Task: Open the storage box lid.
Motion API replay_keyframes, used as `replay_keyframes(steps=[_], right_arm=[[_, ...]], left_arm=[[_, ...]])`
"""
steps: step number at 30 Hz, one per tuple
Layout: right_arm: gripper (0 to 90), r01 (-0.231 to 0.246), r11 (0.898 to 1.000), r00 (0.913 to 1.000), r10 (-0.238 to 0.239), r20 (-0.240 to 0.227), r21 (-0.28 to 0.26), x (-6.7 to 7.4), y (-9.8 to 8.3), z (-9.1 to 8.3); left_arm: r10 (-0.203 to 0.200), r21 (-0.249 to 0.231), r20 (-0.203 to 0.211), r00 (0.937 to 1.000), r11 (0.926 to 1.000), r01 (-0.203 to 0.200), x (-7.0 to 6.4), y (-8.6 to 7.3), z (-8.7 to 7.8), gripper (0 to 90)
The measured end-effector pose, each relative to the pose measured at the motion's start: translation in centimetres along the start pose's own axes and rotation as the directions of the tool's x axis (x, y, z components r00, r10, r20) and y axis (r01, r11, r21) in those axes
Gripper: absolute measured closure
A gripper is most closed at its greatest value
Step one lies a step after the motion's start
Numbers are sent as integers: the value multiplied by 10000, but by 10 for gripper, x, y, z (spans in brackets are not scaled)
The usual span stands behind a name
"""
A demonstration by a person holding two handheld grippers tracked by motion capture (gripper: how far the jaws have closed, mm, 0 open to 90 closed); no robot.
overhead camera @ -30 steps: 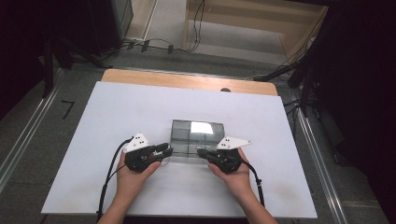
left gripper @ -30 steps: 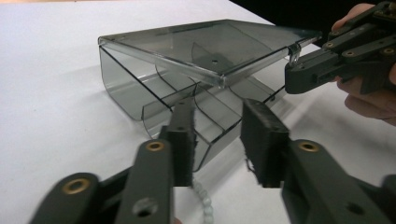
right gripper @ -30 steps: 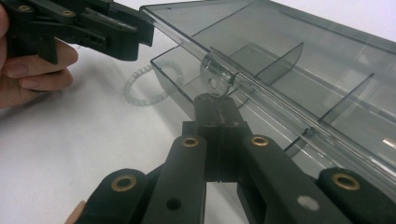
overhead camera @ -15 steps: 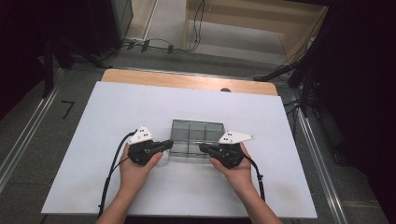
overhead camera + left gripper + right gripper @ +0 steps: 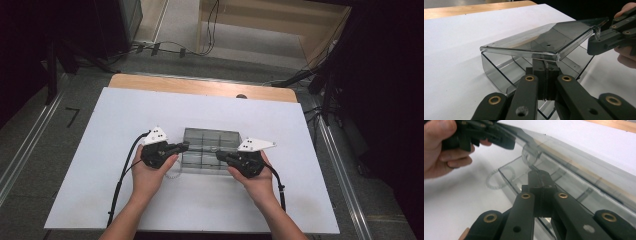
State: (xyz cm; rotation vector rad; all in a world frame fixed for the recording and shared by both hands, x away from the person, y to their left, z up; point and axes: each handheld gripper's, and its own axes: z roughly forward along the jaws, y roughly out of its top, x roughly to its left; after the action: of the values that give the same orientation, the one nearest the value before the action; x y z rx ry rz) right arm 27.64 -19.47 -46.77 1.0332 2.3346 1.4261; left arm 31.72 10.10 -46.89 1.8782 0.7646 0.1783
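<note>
Two grippers clamp the raised lid of a clear plastic compartment box on the white tabletop.

Smoky transparent plastic, rectangular and divided inside by thin walls into small compartments, the box (image 5: pixel 210 155) sits near the middle of the tabletop (image 5: pixel 90 150), somewhat closer to its near edge. Its flat hinged lid (image 5: pixel 544 41) is tilted up off the base. The left gripper (image 5: pixel 182 146) has its jaws closed tight on the lid's front lip; they have just been closing onto it. The right gripper (image 5: pixel 220 156) is pinched on a small round tab at the lid's edge. No label or writing can be read on the box.
</note>
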Motion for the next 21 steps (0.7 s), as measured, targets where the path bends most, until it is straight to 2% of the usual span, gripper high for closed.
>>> replay_keyframes(steps=[2, 7, 14, 18, 21], right_arm=[[882, 6, 10000, 9999, -7, 150, 98, -4, -3, -6], [882, -355, 9993, 9982, 350, 492, 92, -21, -13, -23], [871, -790, 9967, 9924, 803, 930, -175, -40, -25, -40], [777, -979, 9942, 9896, 1020, 1013, -447, -47, -25, -44], [666, -1005, 9928, 9872, 1077, 1173, -655, -50, -23, -44]], left_arm=[[-14, -55, 3, 10000, 10000, 14, 0, 1, 0, 896], [-102, -170, 39, 9999, 9998, 102, 1, 4, 2, 896], [-121, -374, 68, 9999, 9992, 124, 4, 11, 3, 896], [-159, -437, 112, 9998, 9989, 164, 6, 15, 3, 896], [-180, -479, 109, 9998, 9987, 185, 7, 18, 3, 895]])
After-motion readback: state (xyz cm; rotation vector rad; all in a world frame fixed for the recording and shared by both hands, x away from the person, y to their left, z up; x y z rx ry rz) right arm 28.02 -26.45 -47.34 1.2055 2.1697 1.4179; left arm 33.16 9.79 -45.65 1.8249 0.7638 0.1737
